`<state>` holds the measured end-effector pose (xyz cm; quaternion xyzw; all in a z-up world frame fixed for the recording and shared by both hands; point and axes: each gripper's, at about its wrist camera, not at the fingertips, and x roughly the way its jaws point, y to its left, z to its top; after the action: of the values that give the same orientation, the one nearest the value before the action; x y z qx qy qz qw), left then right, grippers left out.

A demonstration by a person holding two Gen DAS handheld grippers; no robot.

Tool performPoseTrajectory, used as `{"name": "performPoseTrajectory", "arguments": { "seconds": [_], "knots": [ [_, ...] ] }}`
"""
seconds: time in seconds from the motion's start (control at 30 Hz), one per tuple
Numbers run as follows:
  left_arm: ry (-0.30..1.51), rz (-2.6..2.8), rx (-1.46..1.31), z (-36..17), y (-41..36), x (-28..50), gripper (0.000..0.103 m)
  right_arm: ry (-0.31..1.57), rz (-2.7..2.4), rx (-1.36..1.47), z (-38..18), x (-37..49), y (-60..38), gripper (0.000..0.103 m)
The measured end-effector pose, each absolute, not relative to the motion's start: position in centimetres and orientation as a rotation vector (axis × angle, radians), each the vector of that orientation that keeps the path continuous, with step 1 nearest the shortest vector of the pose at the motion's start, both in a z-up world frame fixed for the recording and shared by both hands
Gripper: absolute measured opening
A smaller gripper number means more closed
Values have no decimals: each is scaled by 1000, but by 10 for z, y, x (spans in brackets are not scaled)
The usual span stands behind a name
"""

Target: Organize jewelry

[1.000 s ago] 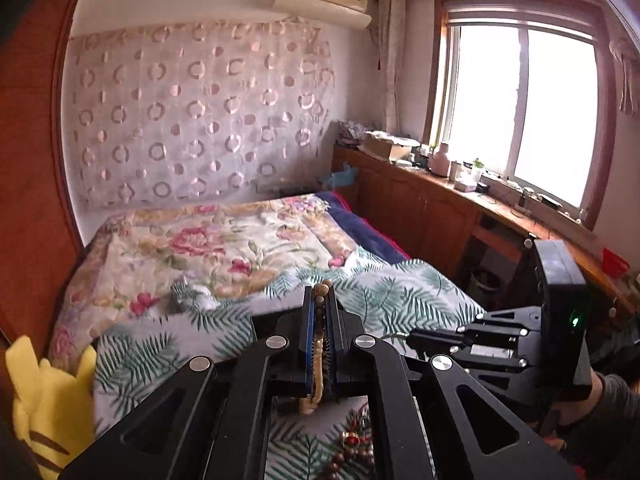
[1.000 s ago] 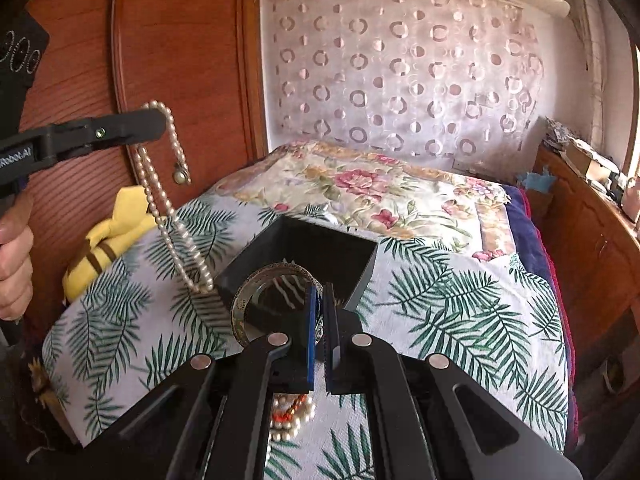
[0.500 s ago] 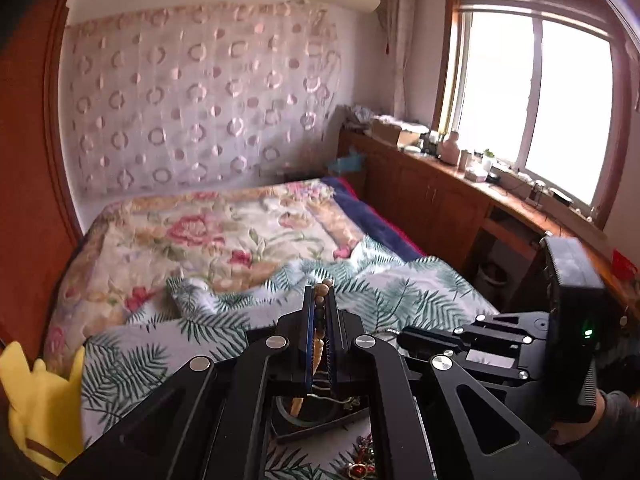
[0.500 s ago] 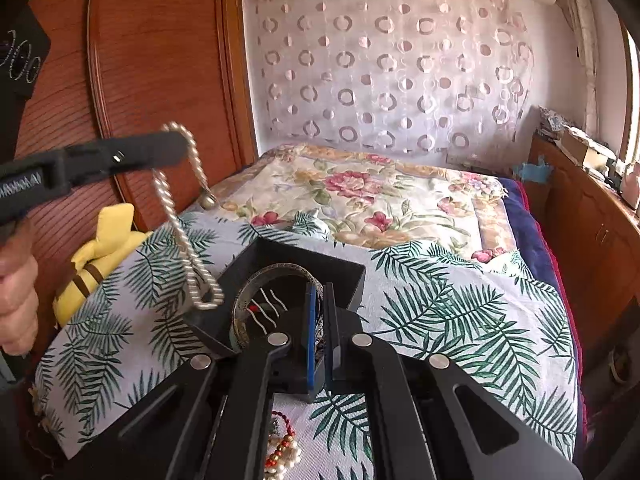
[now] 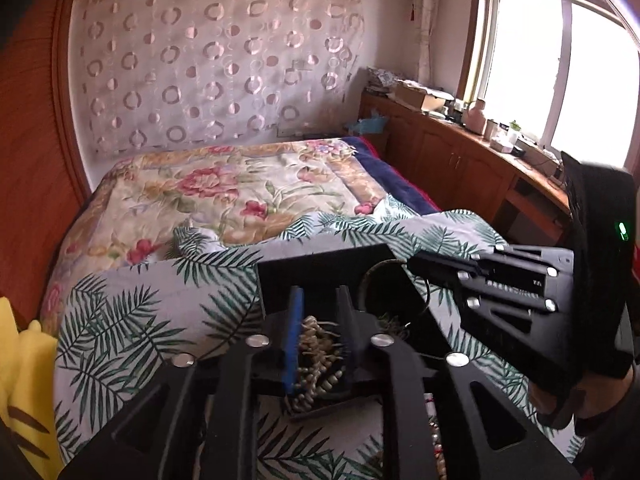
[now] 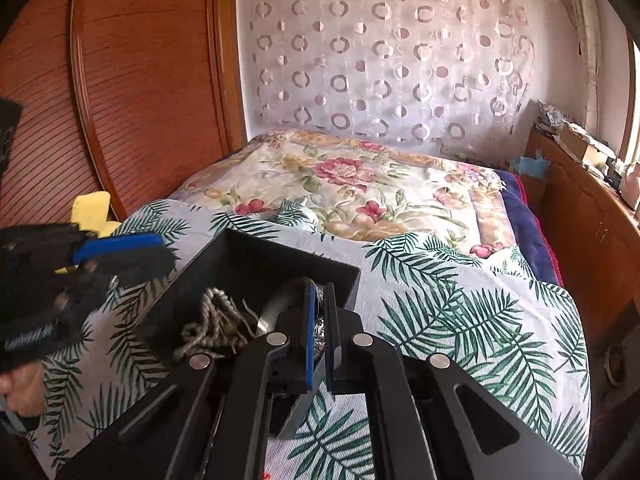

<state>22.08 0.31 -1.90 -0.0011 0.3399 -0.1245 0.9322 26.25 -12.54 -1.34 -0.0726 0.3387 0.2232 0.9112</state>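
The left gripper (image 5: 318,332) hangs with jaws spread over the cream pearl necklace (image 5: 316,360) heaped inside the black rectangular box (image 6: 240,264); the right gripper (image 6: 318,324) pinches the box's near wall

Left gripper (image 6: 120,256) motion-blurred at nine o'clock. Black box (image 5: 320,276) near edge hidden behind gripper frame. Beads (image 5: 434,440) at six o'clock cut off, kind indeterminable.
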Motion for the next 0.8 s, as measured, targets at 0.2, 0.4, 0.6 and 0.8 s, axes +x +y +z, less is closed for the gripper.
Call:
{"name": "performPoseTrajectory", "arguments": {
  "seconds": [0.2,0.4,0.6,0.8],
  "knots": [
    [681,-241,13,-19,7,208,40,694,470,-153,-13,270,-120,0],
    [671,-230,10,-21,13,193,54,692,491,-155,-10,265,-119,0],
    [652,-219,21,-21,11,178,73,670,530,-160,-2,241,-125,0],
    [643,-221,27,-20,6,162,86,649,568,-141,6,209,-136,1]
  ]
}}
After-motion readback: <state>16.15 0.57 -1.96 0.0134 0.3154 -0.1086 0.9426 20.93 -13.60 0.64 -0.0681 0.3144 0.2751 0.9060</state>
